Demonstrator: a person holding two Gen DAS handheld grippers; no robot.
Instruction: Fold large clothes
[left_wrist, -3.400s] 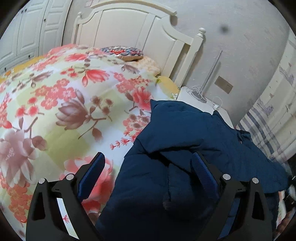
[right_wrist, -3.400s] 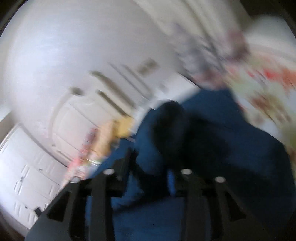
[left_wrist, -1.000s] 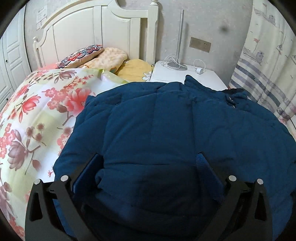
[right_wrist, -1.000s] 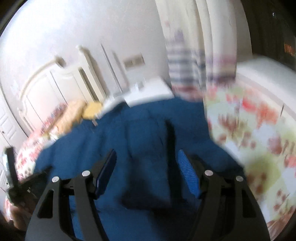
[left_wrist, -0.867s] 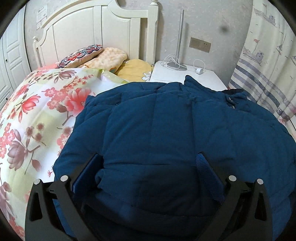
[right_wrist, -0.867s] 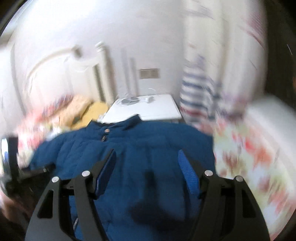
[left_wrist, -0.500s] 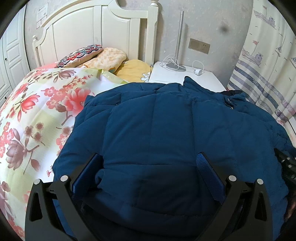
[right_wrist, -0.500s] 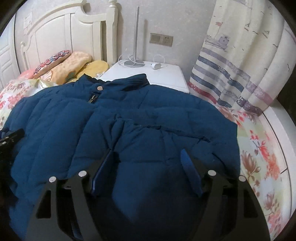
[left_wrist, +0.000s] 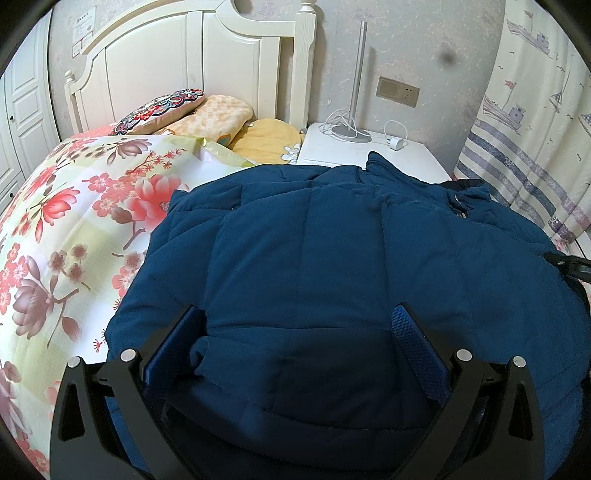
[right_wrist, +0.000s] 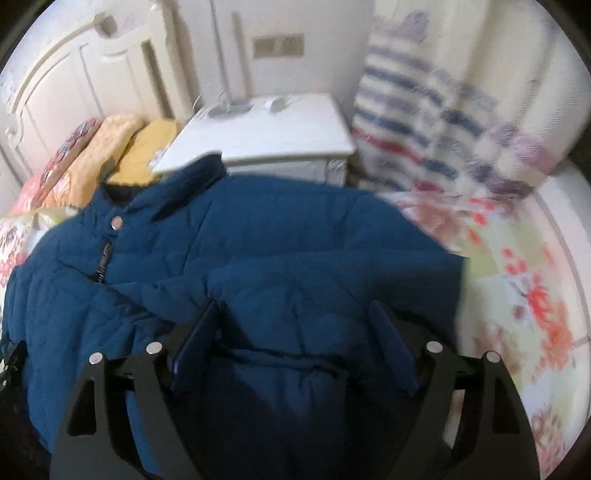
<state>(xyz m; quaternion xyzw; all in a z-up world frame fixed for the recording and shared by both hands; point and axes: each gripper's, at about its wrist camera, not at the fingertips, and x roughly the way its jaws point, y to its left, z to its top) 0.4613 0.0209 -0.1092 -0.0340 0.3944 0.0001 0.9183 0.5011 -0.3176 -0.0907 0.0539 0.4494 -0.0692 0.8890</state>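
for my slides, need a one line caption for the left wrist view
Open left tongs straddle a puffy navy quilted jacket spread on a floral quilt.

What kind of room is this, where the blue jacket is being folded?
Most likely a bedroom: the jacket lies on a bed with a floral quilt and a white headboard, pillows at its head, and a nightstand beside it.

Left gripper (left_wrist: 295, 332): bottom centre of frame, jaws spread wide, blue pads facing inward. Right gripper (right_wrist: 295, 328): bottom centre, jaws likewise spread wide; its tip also shows at the left view's right edge.
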